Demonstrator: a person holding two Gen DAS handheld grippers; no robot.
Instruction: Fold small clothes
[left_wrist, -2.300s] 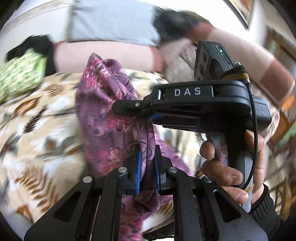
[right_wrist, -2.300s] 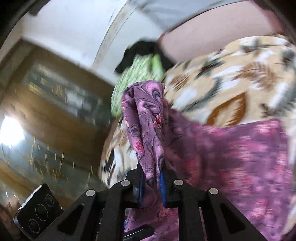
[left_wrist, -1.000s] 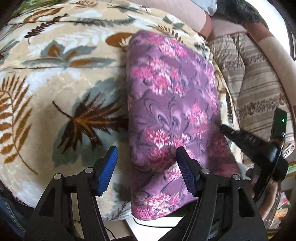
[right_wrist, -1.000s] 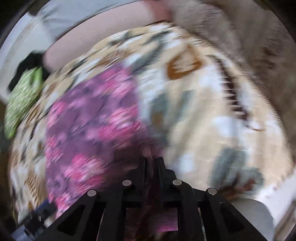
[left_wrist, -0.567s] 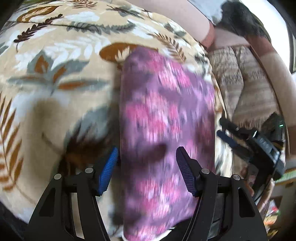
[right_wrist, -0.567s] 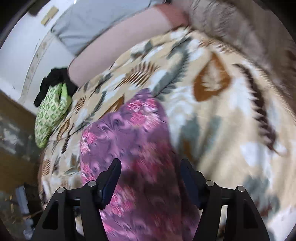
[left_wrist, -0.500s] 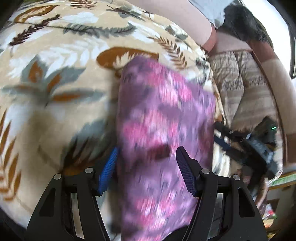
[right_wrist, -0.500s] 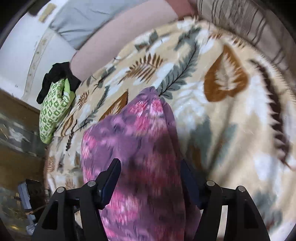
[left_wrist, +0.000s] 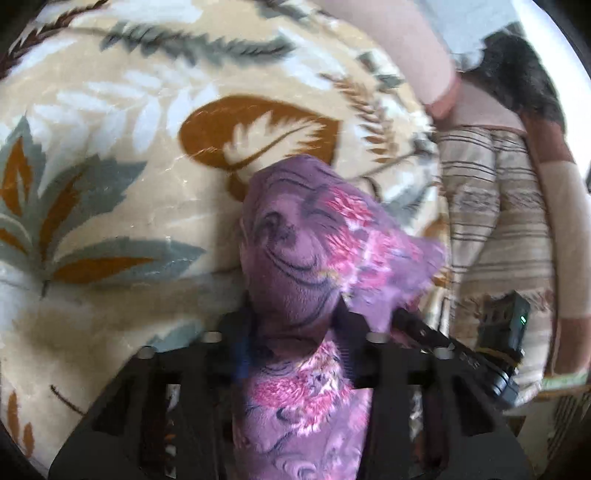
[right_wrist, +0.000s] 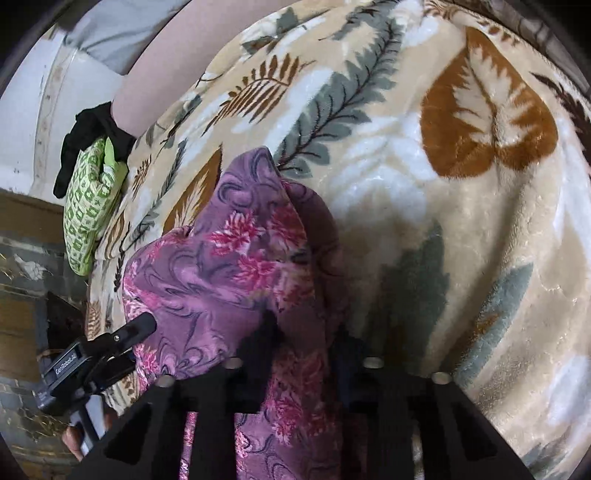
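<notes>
Both my jaws pinch the purple floral cloth on the leaf-print blanket.

Left wrist view: my left gripper (left_wrist: 291, 332) has just been closing its jaws, and they now squeeze a bunched ridge of the purple floral cloth (left_wrist: 295, 258) lying on the leaf-print blanket (left_wrist: 129, 166); my right gripper (left_wrist: 410, 325) reaches the cloth's right side. Right wrist view: my right gripper (right_wrist: 306, 343), jaws just closing too, clamps a raised fold of the cloth (right_wrist: 229, 273); a green patterned cloth (right_wrist: 88, 206) lies well apart, at the blanket's (right_wrist: 443, 221) far edge.
</notes>
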